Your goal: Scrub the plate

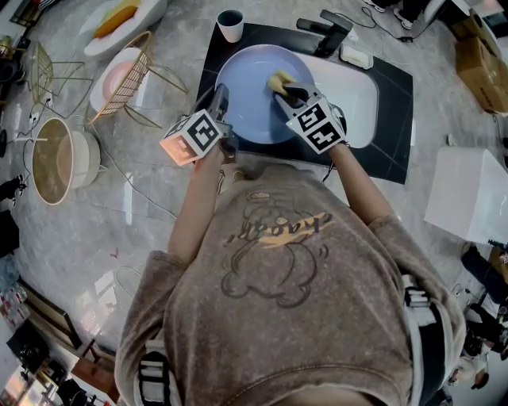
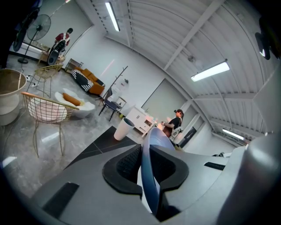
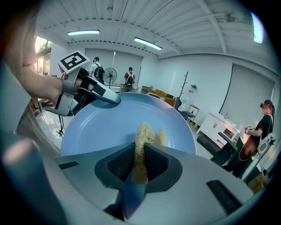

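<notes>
Near the cup (image 1: 230,24), the left gripper (image 1: 219,97) pinches the plate (image 1: 246,95) by its rim, the right gripper (image 1: 286,90) clamping a sponge (image 1: 277,81) against it.

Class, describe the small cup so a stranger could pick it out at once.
Find the black rectangular mat on the grey marble surface, under the round light-blue plate. At the mat's far edge, just beyond the plate, stands the small white cup, the only white vessel there with a dark teal inside.

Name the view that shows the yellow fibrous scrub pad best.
Right gripper view: the scrub pad looms large, pinched between the jaws. Head view shows it small; left gripper view, only the round blue plate.
</notes>
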`<action>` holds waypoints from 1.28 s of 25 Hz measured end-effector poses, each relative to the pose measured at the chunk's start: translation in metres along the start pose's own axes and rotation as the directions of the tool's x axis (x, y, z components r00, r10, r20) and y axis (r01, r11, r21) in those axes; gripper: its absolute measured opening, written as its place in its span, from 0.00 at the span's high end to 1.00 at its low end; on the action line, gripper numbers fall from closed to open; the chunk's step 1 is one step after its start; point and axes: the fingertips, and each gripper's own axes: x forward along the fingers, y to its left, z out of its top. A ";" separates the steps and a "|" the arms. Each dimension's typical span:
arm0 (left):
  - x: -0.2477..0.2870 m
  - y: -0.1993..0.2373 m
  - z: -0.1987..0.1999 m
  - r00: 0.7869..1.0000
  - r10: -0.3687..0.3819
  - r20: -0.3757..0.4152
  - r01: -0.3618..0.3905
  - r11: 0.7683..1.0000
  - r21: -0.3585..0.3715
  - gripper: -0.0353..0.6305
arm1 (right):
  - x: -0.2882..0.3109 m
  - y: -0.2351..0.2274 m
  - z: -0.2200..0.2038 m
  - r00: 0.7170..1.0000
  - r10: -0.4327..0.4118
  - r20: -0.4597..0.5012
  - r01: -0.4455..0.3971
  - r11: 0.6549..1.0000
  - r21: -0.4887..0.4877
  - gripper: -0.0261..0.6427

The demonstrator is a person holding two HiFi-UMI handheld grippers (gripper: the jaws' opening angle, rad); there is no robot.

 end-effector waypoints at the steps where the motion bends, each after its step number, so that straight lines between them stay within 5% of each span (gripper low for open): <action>1: -0.001 0.002 0.000 1.000 0.008 0.000 -0.008 1.000 0.001 0.88 | 0.000 0.004 -0.001 1.000 0.008 -0.006 -0.008 1.000 -0.005 0.88; 18: 0.001 0.006 -0.005 1.000 0.016 -0.007 -0.016 1.000 -0.023 0.88 | -0.003 0.058 0.000 0.991 0.135 -0.020 -0.136 0.989 -0.064 0.88; 32: 0.004 -0.017 -0.025 0.997 -0.043 -0.068 0.041 0.999 -0.018 0.88 | 0.011 0.049 0.038 0.990 0.138 0.015 -0.134 0.980 -0.148 0.88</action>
